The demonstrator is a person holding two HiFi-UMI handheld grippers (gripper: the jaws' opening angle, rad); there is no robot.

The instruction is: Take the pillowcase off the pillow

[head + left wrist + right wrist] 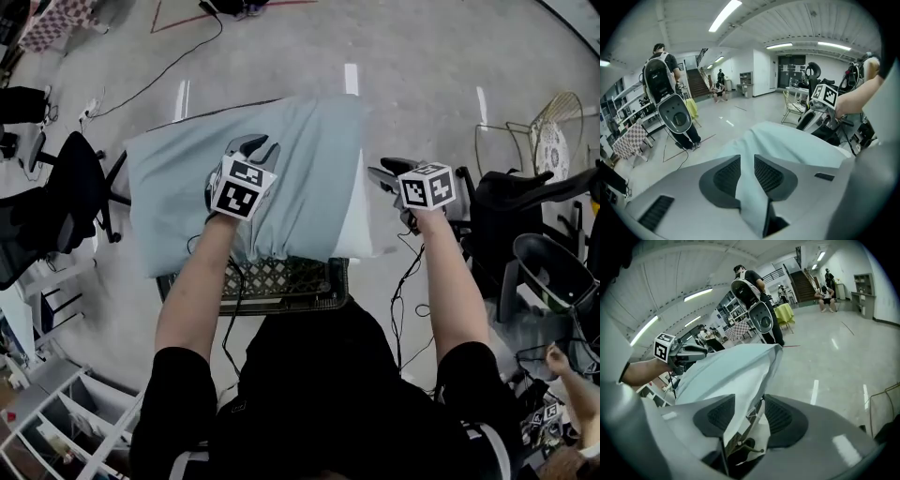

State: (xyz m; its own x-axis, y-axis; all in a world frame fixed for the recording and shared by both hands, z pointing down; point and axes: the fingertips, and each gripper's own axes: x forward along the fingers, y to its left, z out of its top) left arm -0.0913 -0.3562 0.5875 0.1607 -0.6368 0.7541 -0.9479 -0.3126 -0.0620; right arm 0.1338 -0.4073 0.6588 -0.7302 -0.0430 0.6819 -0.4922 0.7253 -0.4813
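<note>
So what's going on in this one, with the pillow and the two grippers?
A person holding a gripper in each hand is working on a pillow that rests on a black lattice crate. The left gripper is over the pale blue pillowcase, jaws apart with a fold of the fabric between them. The right gripper is at the open end, where the white pillow shows, jaws apart around the case's edge. The pillowcase is mostly still on.

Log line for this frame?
left gripper: open, pillowcase fabric between jaws | right gripper: open, pillowcase edge between jaws | pillow: mostly covered, on crate
</note>
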